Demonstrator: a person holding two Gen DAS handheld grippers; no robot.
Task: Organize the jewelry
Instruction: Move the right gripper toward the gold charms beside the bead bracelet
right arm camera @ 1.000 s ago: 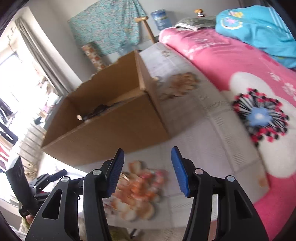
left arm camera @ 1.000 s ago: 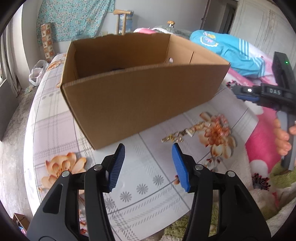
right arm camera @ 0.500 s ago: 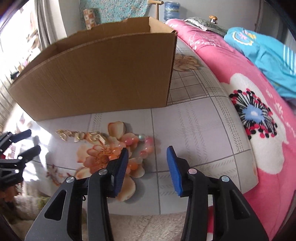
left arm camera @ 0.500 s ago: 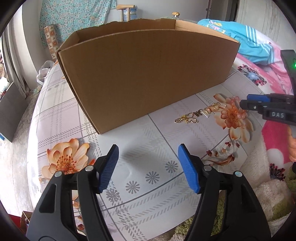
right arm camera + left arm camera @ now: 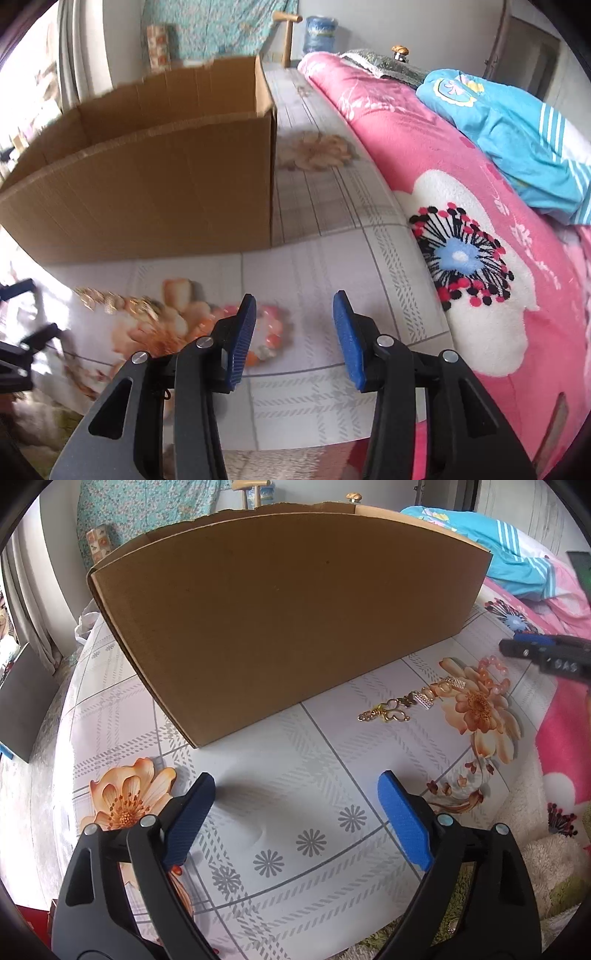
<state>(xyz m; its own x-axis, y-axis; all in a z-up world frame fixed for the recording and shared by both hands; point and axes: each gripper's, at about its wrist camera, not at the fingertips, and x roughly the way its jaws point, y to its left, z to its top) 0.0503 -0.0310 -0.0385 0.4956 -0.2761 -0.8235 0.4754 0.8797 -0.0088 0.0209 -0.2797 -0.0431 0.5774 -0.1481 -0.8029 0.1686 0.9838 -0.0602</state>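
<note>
Jewelry (image 5: 436,698) untouched on the tablecloth (image 5: 295,760); left gripper (image 5: 295,797) jaws just opened wide, right gripper (image 5: 293,314) half-open, both empty.

Home bedroom, pink floral blanket (image 5: 424,155), hanging patterned cloth (image 5: 147,506), wooden chair (image 5: 286,22)

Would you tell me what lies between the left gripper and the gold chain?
Only bare patterned cloth lies between left gripper and gold chain, in the left wrist view.

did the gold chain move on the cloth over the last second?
No. The gold chain lies beside the same printed orange flower, near the cardboard box; only the camera shifted.
</note>
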